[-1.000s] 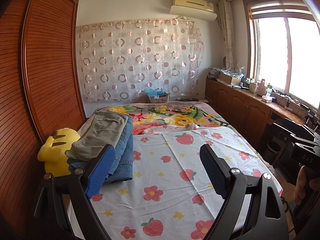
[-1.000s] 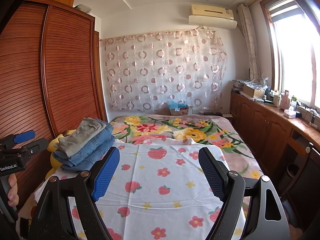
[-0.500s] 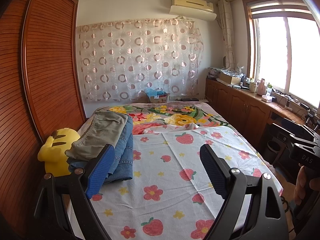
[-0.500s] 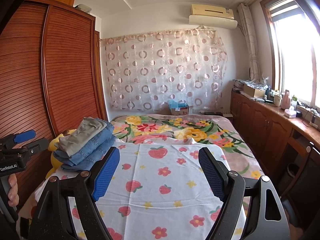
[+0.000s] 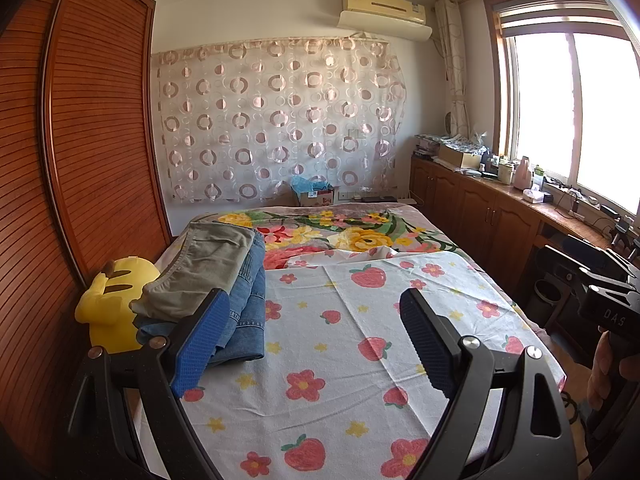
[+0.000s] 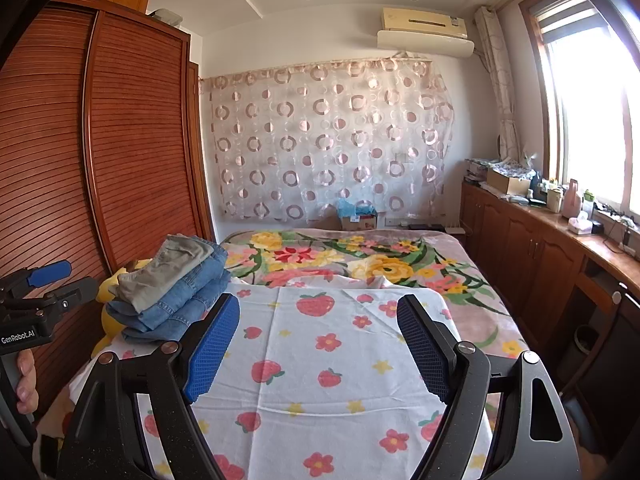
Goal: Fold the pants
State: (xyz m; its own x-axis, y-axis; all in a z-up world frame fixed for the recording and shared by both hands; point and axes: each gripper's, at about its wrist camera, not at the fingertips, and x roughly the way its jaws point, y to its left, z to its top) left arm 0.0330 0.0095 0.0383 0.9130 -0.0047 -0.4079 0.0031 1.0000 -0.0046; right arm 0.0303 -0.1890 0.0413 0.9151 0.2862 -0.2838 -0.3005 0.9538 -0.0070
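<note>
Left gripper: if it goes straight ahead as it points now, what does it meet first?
Probably the white strawberry-print sheet on the bed. The left gripper is open and empty, aimed slightly down over it. The stack of folded pants lies off to its left, likely outside that line, though depth is unclear.

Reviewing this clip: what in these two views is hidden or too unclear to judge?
- Pile of folded pants: left wrist view, its near end sits behind the left gripper, jaws open; the number of pairs is unclear.
- Yellow plush toy: mostly behind the pile in the right wrist view; its face is not visible.
- Items on the counter: too small to identify.
- Right gripper, jaws open: hides the near part of the strawberry sheet.
</note>
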